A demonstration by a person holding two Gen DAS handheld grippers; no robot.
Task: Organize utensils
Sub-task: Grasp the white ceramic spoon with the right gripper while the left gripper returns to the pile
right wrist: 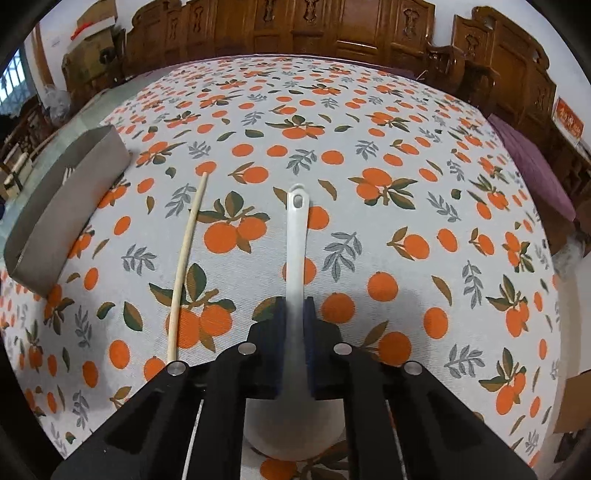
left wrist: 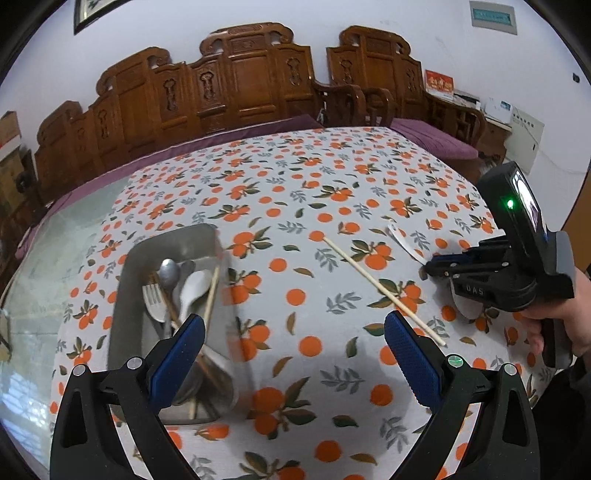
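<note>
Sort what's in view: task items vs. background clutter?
Job: metal tray holding fork and metal spoon; loose chopstick; white spoon clamped in right gripper; left gripper open.

Lying about: carved wooden chairs, cardboard boxes.

The letters "DAS" are embossed on the black body of the right gripper (left wrist: pixel 439 264). No other text is legible.
</note>
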